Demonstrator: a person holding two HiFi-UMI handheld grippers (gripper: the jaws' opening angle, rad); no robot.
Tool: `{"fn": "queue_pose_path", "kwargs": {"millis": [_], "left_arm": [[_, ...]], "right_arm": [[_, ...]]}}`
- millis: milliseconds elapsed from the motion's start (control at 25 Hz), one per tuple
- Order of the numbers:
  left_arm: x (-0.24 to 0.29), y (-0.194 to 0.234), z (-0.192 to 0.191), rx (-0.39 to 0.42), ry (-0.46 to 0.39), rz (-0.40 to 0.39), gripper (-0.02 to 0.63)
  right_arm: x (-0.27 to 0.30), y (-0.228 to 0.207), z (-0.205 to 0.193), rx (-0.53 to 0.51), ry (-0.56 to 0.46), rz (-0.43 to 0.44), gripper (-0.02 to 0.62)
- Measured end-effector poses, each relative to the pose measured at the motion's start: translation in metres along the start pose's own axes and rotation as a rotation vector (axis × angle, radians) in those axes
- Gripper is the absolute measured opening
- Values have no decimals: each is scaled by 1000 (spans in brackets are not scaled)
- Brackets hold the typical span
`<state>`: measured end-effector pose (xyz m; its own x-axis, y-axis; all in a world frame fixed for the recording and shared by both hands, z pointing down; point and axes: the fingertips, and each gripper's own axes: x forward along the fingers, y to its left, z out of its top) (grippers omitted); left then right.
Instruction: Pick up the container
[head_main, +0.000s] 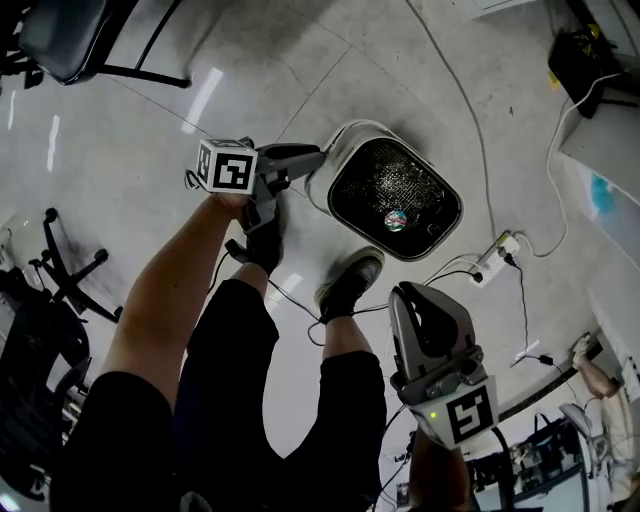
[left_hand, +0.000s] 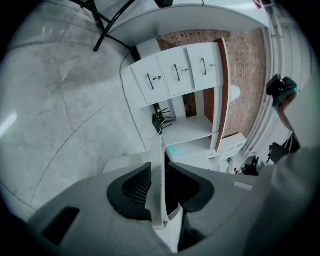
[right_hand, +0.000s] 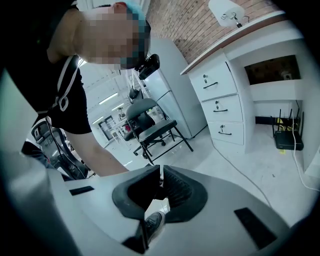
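Between the left tool's (left_hand: 161, 172) pads sits a thin white wall: the rim of the container (head_main: 345, 140), seen edge-on and running straight out ahead of the jaws. Pads are clamped on it, left pad flat vs. the wall's outer face.

Head view: container = white rounded-rect. bin w/ dark inside, mouth facing up toward the camera. Its long axis runs away from the left tool's tip, out toward the right tool's side and a bit back toward the person. The grip is on the rim at the short end nearest that tool. Can't tell if the base is clear of the floor (head_main: 130, 150). A small round multicolour item (head_main: 396, 220) lies inside, toward the end far from the left tool.

Left tool's marker cube (head_main: 227, 165) is behind its jaws, on the side away from the bin.

Right tool (right_hand: 160, 175): jaws together, nothing between them; held well apart from the bin, nearer the camera. A shoe (head_main: 350, 283) stands between the two tools, just beside the bin's near edge. A power strip (head_main: 497, 255) w/ cables lies beyond the bin's far end.
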<state>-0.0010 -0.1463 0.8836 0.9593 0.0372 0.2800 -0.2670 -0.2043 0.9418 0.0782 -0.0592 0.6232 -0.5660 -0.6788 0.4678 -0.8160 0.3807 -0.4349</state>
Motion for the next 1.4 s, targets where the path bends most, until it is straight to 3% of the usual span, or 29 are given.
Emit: {"fn": "queue_pose_path", "kwargs": {"millis": [200, 320, 440, 560, 720, 1040, 1280, 1400], "left_arm": [[1, -44, 11, -34, -111, -75, 101], [2, -69, 11, -40, -128, -116, 100], [7, -99, 6, 11, -115, -139, 98], [16, -125, 0, 90, -97, -117, 100], [27, -146, -4, 135, -111, -79, 99], [36, -152, 3, 60, -275, 16, 100], [37, -157, -1, 101, -266, 78, 100], [42, -162, -2, 145, -233, 83, 100]], "right_arm": [[-17, -4, 7, -4, -14, -11, 9], [-24, -7, 5, 1, -15, -26, 9], [-35, -11, 8, 11, -40, -41, 9], [-48, -9, 8, 21, -48, -46, 9], [-67, -11, 8, 33, -54, -55, 9], [-99, -27, -2, 72, -92, -94, 9], [-79, -66, -25, 275, -95, -148, 11], [-63, -75, -30, 274, -76, -151, 9]]}}
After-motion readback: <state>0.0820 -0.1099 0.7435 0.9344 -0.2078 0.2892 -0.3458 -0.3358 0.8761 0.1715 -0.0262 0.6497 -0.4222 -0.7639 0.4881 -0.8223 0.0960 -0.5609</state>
